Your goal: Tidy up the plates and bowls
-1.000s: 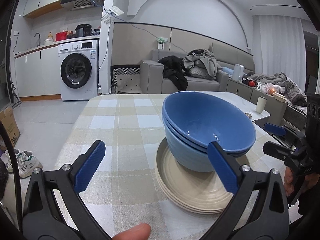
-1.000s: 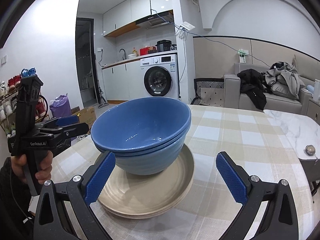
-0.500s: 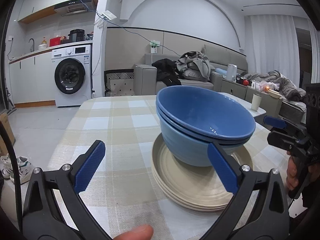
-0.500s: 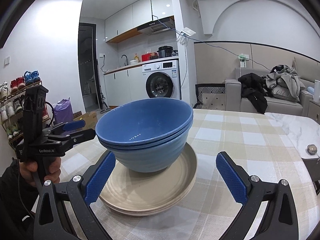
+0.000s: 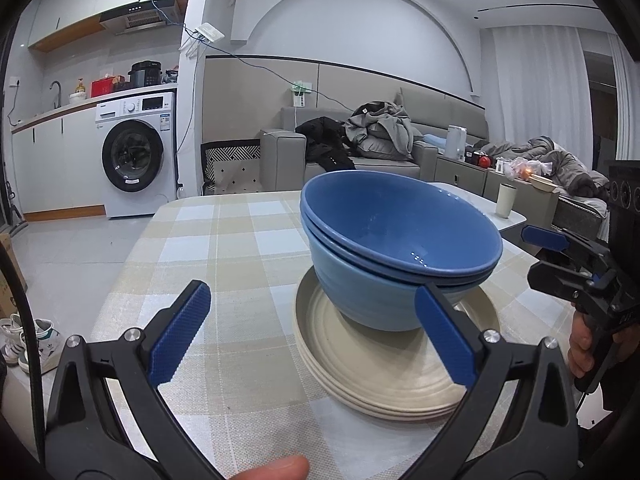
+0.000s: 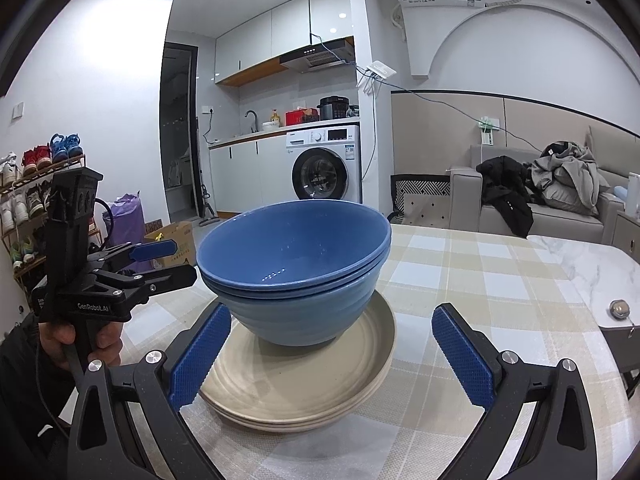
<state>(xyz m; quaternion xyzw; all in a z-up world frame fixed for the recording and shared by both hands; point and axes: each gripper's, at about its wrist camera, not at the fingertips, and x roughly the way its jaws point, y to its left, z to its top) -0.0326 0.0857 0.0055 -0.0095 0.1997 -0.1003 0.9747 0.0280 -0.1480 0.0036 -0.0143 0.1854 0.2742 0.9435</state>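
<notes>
Left wrist view, bowls: nested stack of blue bowls [image 5: 400, 248], glossy glaze, ribbed outer wall, tilted toward 3 o'clock, sitting in the plates.
Left wrist view, plates: stack of cream plates [image 5: 384, 376], matte, round, with concentric ridges, lying on the checked woven tablecloth [image 5: 224, 264].
Left wrist view, left gripper [image 5: 312, 336]: black frame, blue knurled pads spread wide apart, gripping nothing; the 3 o'clock pad overlaps the bowl wall in the picture, contact unclear.
Left wrist view, right gripper [image 5: 560, 256]: at 3 o'clock, held in a hand [image 5: 584, 344], beside the stack.
Left wrist view, change: bowls sit lower in frame than a second ago; more ceiling shows.
Right wrist view, bowls [image 6: 296, 264]: centre, rims leaning toward 9 o'clock, on the plates [image 6: 304, 384].
Right wrist view, right gripper [image 6: 332, 356]: pads well apart, empty, flanking the plate rim.
Right wrist view, left gripper [image 6: 168, 260]: at 9 o'clock, tips close to the bowl rim.
Right wrist view, change: stack looks nearer and higher against the kitchen than before.
</notes>
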